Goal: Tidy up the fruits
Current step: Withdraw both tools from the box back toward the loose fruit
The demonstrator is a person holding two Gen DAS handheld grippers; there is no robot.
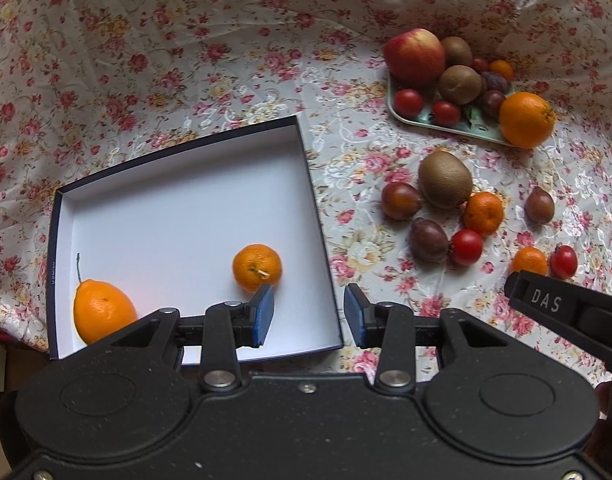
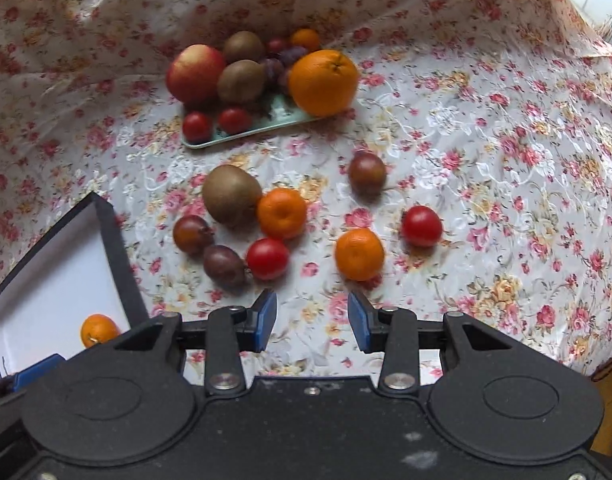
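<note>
Left claw [image 1: 309,314] gaping, empty, over box [image 1: 186,208] edge beside mandarin [image 1: 257,267]. Right claw [image 2: 311,322] spread wide, empty, above surface [image 2: 485,160] near loose mandarin [image 2: 359,254].

Matte black plastic made up the left gripper [image 1: 309,312], a broad speckled body with two round raised caps and silver screws at the pivots. Its fingers [image 1: 266,312] wore blue pads on black linkage arms. The right gripper [image 2: 311,322] matched it: same black shell, same blue-padded fingers [image 2: 268,320], silver screw heads, pale scuffs near the bottom. White letters "DAS" marked its side, seen from the left wrist camera.
</note>
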